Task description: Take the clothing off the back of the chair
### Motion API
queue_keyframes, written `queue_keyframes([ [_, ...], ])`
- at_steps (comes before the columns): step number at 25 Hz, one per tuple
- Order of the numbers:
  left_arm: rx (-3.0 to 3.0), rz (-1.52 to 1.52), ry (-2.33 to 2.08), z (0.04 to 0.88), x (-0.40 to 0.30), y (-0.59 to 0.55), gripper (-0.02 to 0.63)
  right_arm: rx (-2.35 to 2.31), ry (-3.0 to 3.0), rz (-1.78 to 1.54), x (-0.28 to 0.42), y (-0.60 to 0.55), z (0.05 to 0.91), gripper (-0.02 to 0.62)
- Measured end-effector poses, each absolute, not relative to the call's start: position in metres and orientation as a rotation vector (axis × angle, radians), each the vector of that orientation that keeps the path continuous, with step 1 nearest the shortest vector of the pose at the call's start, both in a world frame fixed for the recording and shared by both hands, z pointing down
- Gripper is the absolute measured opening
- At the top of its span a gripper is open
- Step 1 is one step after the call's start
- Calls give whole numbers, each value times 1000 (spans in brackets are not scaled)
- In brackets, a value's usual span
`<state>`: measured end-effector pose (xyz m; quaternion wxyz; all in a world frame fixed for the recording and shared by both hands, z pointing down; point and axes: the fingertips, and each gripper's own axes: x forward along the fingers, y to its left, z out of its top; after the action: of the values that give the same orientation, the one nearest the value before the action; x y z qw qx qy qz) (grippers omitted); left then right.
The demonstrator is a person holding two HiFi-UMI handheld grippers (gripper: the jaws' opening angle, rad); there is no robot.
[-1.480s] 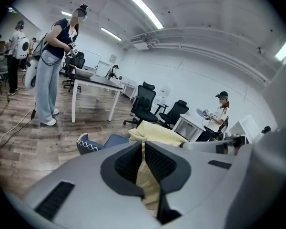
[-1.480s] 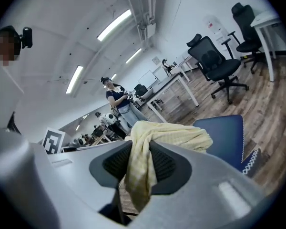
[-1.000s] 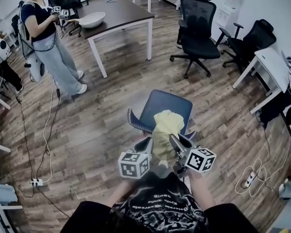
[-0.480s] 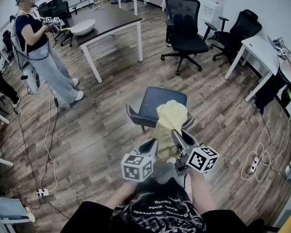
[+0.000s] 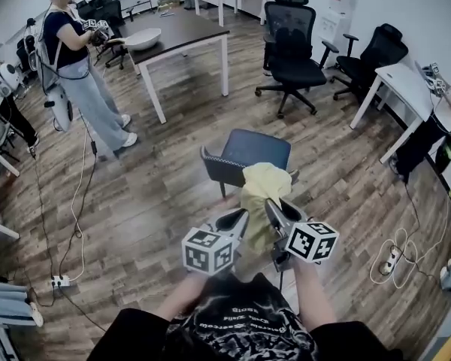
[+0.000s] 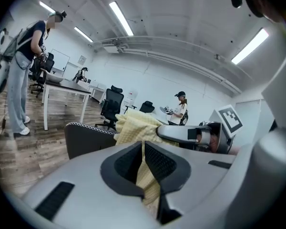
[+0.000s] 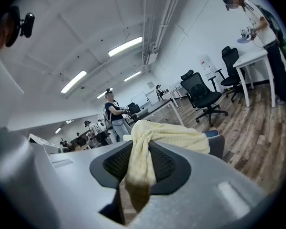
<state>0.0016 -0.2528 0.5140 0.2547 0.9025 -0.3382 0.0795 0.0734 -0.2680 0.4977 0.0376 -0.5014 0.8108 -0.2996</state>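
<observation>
Both tongs clenched on the yellow garment at the near side of the chair

The left gripper (image 5: 239,218) and the right gripper (image 5: 273,209) sit side by side just in front of the person holding them, each with its jaws pinched on a fold of the yellow garment (image 5: 264,189). The left one holds a thin pleat and the right one a thicker bunch whose end hangs down between the pads. The cloth rises from both grips into a rumpled heap over the near right edge of the blue chair (image 5: 246,149); no view shows whether it touches the chair. Farther off, black office chairs (image 5: 292,50) stand on the wooden floor (image 5: 158,194). At far left, another person (image 5: 79,66) stands by a dark table (image 5: 186,33).
</observation>
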Motion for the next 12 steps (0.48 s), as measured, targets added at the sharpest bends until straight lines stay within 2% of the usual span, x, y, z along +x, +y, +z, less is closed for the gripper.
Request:
queue_keyframes([
  [12, 2384, 193, -1143, 492, -39, -112, 18, -1662, 2565, -847, 62, -145, 497, 86],
])
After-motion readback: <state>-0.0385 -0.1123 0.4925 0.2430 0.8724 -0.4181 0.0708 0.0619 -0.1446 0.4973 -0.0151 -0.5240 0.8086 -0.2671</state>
